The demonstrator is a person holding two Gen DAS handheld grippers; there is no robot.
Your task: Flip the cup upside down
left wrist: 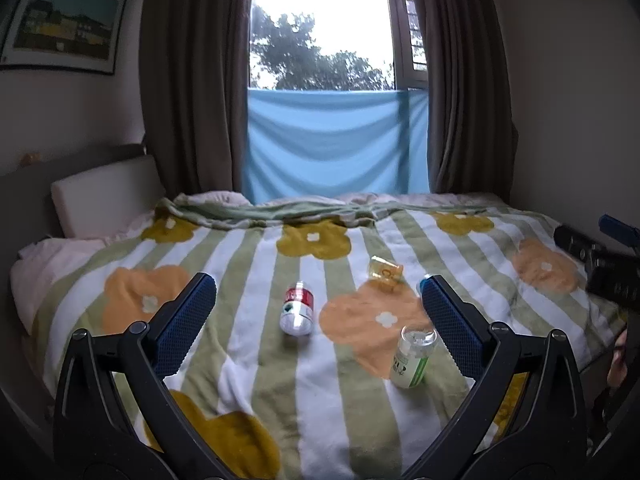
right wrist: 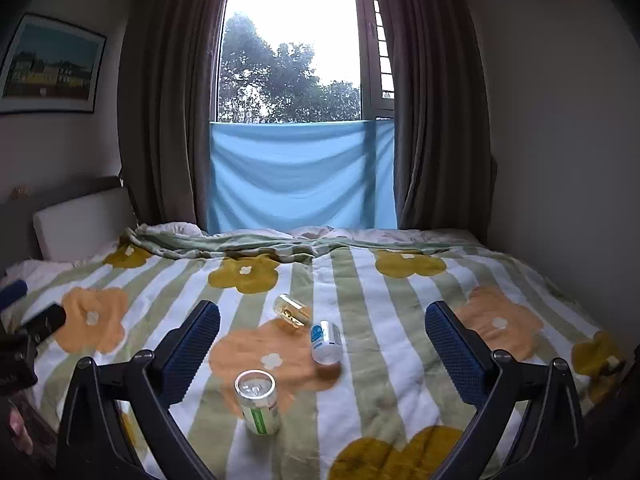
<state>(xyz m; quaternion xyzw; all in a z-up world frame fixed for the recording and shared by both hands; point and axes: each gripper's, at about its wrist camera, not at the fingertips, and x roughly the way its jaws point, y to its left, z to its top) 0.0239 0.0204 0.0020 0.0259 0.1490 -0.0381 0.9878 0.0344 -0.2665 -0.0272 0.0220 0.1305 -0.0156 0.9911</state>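
Observation:
Several small clear printed cups lie on a striped flowered blanket (left wrist: 248,360) on a bed. In the left wrist view a red-print cup (left wrist: 297,312) lies between my fingers, a yellow-print cup (left wrist: 386,273) lies farther back, and a green-print cup (left wrist: 412,356) lies by the right finger. My left gripper (left wrist: 316,300) is open and empty above them. In the right wrist view the green-print cup (right wrist: 258,400) is near, a blue-print cup (right wrist: 327,342) is at centre, and the yellow-print cup (right wrist: 292,312) is behind. My right gripper (right wrist: 322,330) is open and empty.
The blanket (right wrist: 380,360) covers the bed up to a folded edge by the window. A white headboard cushion (left wrist: 104,196) is at the left. Curtains (left wrist: 192,80) and a blue cloth (left wrist: 336,144) hang behind. The right gripper's body (left wrist: 600,264) shows at the right edge of the left wrist view.

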